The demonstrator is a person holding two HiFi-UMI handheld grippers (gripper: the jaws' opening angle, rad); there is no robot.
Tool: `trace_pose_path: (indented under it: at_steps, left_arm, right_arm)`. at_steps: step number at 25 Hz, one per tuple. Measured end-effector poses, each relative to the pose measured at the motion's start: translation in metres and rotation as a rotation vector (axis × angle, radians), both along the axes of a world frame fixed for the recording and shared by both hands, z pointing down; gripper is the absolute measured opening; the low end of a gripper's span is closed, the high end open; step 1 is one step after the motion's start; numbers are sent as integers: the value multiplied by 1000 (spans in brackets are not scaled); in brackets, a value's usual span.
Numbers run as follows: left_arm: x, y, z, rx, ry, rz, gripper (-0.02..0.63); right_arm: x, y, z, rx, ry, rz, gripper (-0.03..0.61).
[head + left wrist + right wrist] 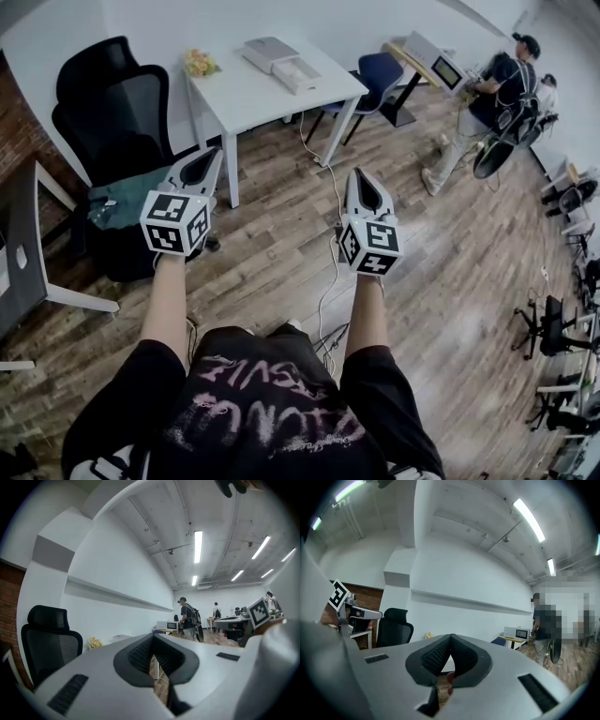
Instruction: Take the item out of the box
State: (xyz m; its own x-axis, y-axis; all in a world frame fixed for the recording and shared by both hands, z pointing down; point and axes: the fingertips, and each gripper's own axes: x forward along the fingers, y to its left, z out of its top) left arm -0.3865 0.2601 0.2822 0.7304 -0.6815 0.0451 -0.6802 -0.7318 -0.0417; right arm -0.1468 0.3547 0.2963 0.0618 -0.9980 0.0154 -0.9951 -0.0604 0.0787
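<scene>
While wood-grain planks cover the whole floor (450,281), the white bench (253,96) is a smooth matte slab on slim square legs. A black mesh-backed chair (117,103) stands to its left in the head view. The box (281,62) lies on the bench near the wall, well apart from both tongs. It is shallow, rectangular and pale grey and white, likely stiff card. The item inside is hidden. I judge it flat and light, best pinched at a firm edge once the box is open. A small bunch of yellow flowers (199,63) sits beside the box. The left tongs (152,639) and right tongs (450,638) are each pressed together on nothing, ribbed dark pads meeting.
</scene>
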Motion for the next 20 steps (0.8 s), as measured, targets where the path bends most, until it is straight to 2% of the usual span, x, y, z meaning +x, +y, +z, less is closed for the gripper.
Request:
trace_pose_path:
  at_steps: [3,8,14,20]
  left_arm:
    - [1,0,4,-1,-16,8,0]
    - [2,-6,9,-27,-4,25,0]
    - [19,-11,15,-31,-19,53,0]
    - [34,-31,21,-29,-29,49,0]
  right_arm:
    - [0,-1,1,4,-9,6,9]
    - [3,-5,4,-7,41,34,9]
    - [9,-15,21,-36,-7,-16,9]
    - [28,-39,34,-47,-41,0,9]
